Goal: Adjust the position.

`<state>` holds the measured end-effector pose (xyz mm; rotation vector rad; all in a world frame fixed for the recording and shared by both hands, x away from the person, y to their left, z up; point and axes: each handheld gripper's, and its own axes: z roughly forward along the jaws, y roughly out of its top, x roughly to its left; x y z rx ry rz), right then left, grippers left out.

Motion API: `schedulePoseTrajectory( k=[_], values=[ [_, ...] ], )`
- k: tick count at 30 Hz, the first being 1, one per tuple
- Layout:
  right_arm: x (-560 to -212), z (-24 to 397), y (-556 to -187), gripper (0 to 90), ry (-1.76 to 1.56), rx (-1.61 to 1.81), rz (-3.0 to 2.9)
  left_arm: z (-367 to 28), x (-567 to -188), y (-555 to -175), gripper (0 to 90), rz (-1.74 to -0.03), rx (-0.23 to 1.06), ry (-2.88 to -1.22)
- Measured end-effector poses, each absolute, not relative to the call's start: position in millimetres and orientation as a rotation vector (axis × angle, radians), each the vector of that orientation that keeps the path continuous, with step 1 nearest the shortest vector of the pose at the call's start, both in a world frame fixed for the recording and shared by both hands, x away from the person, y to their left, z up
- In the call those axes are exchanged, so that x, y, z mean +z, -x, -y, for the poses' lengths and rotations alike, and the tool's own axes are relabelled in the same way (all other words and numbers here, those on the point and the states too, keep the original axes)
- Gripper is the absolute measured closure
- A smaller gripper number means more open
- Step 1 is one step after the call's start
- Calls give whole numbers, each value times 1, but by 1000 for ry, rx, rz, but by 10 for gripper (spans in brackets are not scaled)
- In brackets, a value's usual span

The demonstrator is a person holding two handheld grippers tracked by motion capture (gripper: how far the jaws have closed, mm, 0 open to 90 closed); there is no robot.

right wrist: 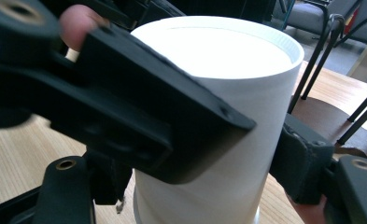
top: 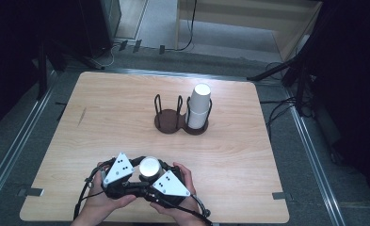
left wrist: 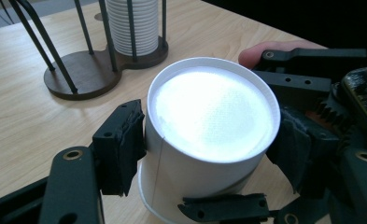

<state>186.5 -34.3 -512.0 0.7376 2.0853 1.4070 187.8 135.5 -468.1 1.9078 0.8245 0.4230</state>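
Light wood surface (top: 102, 122) mid-frame on grey floor (top: 13, 141); metal rails (top: 314, 155) both sides, cables (top: 277, 113) right, dark upper corners.

Two black claws here, left claw (top: 134, 170) and right claw (top: 150, 178), each topped by a grey three-cornered plate dotted with dark screws. Brass-ringed holes on the black jaws, black cables trailing off, bare forearms.

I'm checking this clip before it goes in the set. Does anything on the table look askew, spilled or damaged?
Nothing stands out. The paper cup stands upside down near the table's front edge, clamped by the left gripper and the right gripper. The cup stack sits upright in the wooden holder. No spill shows.
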Motion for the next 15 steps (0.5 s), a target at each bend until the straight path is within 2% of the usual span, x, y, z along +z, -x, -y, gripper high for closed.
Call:
schedulePoseTrajectory(
  k=[8, 10, 13, 15],
  values=[
    [-512, 34, -187, 268, -741, 1413, -2087, -139, -468, -189, 342, -823, 405, -1898],
    [-512, 34, -187, 246, -751, 1407, -2084, -140, -467, -190, 350, -826, 395, -1881],
    [-512, 33, -187, 159, -757, 1403, -2089, -144, -464, -190, 354, -833, 387, -1848],
    [-514, 33, -187, 154, -764, 1392, -2098, -148, -462, -190, 355, -831, 388, -1831]
  ],
)
